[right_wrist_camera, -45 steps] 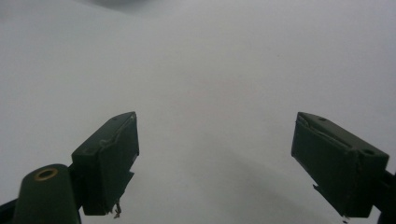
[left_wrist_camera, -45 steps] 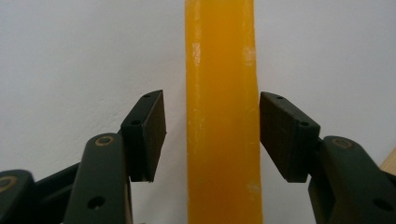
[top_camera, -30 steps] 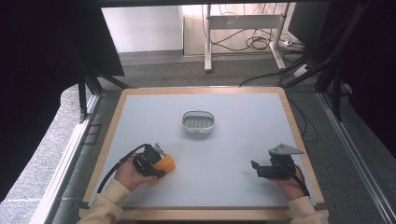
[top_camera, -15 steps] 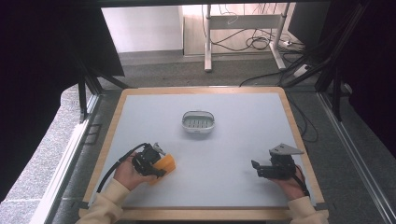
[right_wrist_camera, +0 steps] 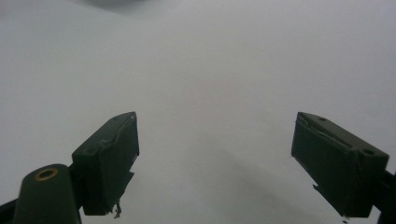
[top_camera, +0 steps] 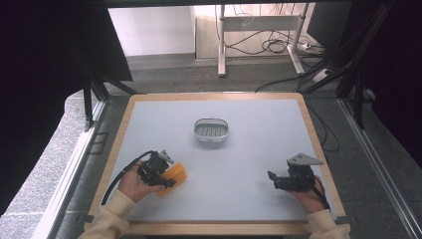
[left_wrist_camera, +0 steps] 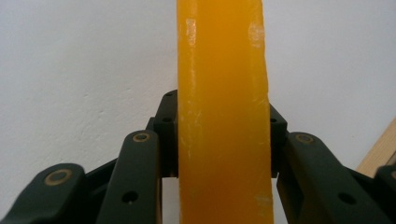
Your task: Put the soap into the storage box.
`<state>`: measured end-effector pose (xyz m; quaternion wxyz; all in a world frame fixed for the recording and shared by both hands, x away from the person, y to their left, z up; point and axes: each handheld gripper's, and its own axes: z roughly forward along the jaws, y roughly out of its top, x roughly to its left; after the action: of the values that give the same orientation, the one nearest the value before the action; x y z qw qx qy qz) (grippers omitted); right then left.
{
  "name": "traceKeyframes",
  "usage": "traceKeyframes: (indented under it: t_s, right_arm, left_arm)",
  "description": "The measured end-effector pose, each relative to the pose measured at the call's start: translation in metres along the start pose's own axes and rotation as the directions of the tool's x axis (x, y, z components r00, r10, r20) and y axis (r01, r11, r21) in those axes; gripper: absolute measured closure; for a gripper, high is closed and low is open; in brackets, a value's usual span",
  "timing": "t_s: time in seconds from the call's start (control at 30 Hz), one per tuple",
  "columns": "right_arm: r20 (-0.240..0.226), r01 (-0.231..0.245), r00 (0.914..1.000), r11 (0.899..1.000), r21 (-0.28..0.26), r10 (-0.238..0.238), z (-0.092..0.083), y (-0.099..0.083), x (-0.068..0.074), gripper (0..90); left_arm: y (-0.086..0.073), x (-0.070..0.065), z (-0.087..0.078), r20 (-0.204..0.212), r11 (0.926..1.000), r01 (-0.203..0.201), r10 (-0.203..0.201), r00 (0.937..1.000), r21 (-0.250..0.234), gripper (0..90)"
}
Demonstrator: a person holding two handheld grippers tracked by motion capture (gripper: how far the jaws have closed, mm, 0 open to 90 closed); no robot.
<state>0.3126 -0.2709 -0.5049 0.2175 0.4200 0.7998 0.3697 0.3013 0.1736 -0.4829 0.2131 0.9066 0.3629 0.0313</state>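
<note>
Left claw (top_camera: 166, 175) is clamped on the orange soap bar (top_camera: 176, 176) down at the near left of the table (top_camera: 249, 149), pads pinching its two broad faces, as the left gripper view shows (left_wrist_camera: 223, 116). That bar looks stiff, waxy and probably slick, light enough for one claw; a grip across the flat faces near the middle seems safest. Right claw (top_camera: 272, 178) rests at the near right, jaws spread wide, nothing between them. The soap dish (top_camera: 211, 130) sits mid-table, farther off, with bare table between it and the bar.
</note>
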Motion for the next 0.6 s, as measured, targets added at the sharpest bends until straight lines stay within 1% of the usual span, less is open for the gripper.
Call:
traceKeyframes:
  t_s: [0.2, 0.37, 0.6]
  right_arm:
    - [-0.005, 0.002, 1.0000, 1.000, 0.003, -0.002, 0.001, 0.000, 0.001, 15.4]
    - [-0.008, 0.004, 1.0000, 1.000, 0.000, -0.004, 0.001, 0.001, 0.003, 15.4]
    - [-0.008, 0.001, 1.0000, 1.000, -0.001, -0.001, 0.001, 0.001, 0.002, 15.4]
  left_arm:
    - [0.007, 0.002, -0.007, 0.002, 0.9999, -0.011, 0.011, 0.9999, -0.012, 61.9]
    - [0.013, 0.004, -0.012, 0.021, 0.9992, -0.024, 0.025, 0.9995, -0.031, 61.8]
    - [0.020, 0.010, -0.017, 0.023, 0.9988, -0.022, 0.023, 0.9995, -0.043, 61.9]
